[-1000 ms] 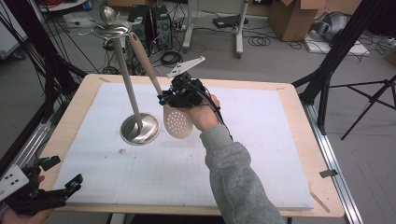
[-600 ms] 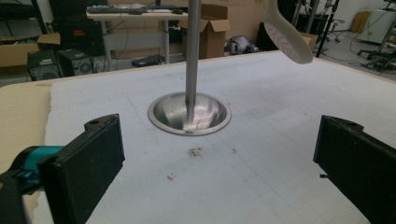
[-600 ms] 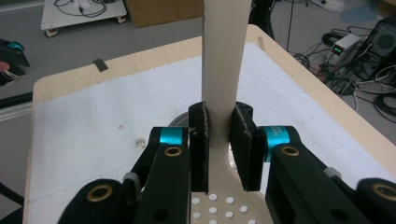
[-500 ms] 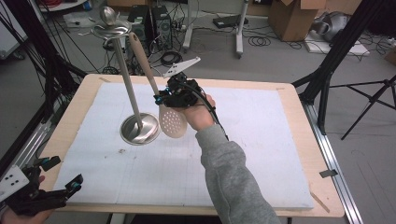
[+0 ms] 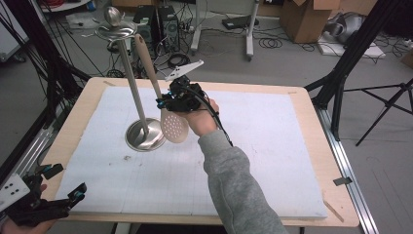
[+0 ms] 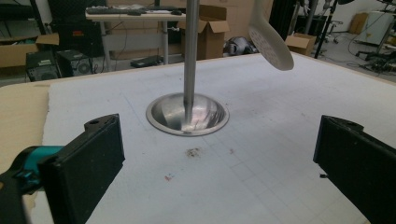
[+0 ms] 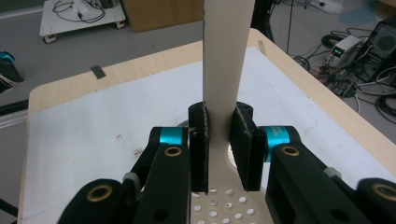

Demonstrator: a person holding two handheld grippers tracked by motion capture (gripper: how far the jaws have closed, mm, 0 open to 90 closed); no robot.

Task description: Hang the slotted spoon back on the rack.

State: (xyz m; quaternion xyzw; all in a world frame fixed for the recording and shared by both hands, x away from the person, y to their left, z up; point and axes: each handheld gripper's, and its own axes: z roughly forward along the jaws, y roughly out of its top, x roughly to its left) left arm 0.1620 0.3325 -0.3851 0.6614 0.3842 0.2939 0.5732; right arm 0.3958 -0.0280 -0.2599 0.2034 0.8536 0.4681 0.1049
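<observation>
A beige perforated spoon (image 5: 174, 127) hangs head-down, its long handle (image 7: 226, 56) slanting up and to the left. My right gripper (image 5: 163, 102) is shut on that handle just above the head, pads on both sides (image 7: 224, 116). Close to the left of the spoon stands a steel stand, its round base (image 5: 144, 135) on the white mat, its pole (image 5: 131, 83) rising to a top disc (image 5: 116, 30). The spoon's head hangs just right of the base. My left gripper (image 5: 65, 181) rests at the table's near left corner, open with nothing between its jaws (image 6: 219, 130); ahead of it are the base (image 6: 187, 114) and the spoon head (image 6: 271, 39).
A white gridded mat (image 5: 272, 161) covers most of the wooden table (image 5: 311, 112). Black tripod legs (image 5: 341, 83) stand off the right edge. Cardboard boxes, cables and computer cases lie on the floor beyond the far edge.
The spoon's head has drifted a little left, closer to the stand's base, with the right gripper still shut on the handle. The left gripper has kept still.
</observation>
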